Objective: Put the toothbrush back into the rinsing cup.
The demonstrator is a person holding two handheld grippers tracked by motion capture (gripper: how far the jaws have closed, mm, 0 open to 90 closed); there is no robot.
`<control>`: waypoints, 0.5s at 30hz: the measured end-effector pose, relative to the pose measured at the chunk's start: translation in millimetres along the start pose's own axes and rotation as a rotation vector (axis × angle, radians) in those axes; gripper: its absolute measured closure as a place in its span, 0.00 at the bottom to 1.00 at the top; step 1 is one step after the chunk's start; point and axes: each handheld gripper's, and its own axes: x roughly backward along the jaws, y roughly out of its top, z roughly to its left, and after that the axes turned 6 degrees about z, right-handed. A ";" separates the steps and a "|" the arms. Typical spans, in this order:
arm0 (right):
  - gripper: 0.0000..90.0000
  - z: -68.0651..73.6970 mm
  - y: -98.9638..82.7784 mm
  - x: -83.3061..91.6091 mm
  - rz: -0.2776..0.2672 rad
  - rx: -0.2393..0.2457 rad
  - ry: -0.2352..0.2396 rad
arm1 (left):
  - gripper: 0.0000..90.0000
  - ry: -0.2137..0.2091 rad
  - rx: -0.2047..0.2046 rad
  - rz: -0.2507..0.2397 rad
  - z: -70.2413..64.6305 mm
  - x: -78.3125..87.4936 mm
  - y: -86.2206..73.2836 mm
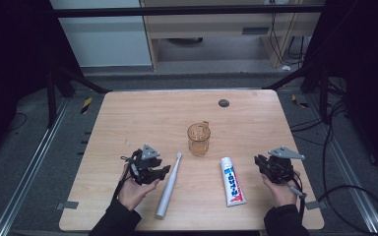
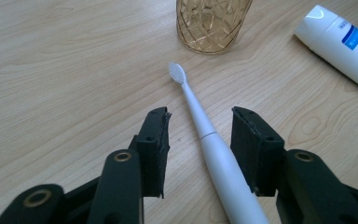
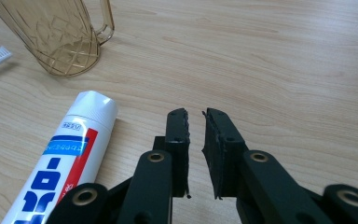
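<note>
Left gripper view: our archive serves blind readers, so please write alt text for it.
The left gripper has its black jaws open astride a white toothbrush lying on a wooden table, not touching it. Beyond the brush head stands an amber cup; a white toothpaste tube lies at upper right.

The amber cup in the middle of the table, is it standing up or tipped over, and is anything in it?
Upright and empty: the amber cup stands on its base on the table, mouth up, with nothing inside its clear wall.

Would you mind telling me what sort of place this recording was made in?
Probably a lab or recording studio rather than a bathroom: the wooden table stands inside a dark metal frame, cables trail across the carpeted floor, and the toothbrush, toothpaste tube and amber cup are laid out like props.
</note>
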 end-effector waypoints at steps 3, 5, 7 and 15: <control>0.84 0.3 0.5 -0.3 0.004 0.001 -0.001 | 0.58 -0.014 -0.001 0.020 -2.0 -0.7 1.7; 0.84 0.0 0.7 -0.1 0.005 0.001 -0.003 | 0.57 -0.009 -0.006 0.037 -3.6 -1.9 3.1; 0.83 -0.8 0.9 0.1 0.004 0.004 -0.006 | 0.57 -0.009 -0.006 0.053 -4.8 -3.5 4.3; 0.83 -2.1 0.2 -3.9 0.020 0.005 0.000 | 0.56 -0.011 -0.008 0.131 -9.2 -12.9 6.7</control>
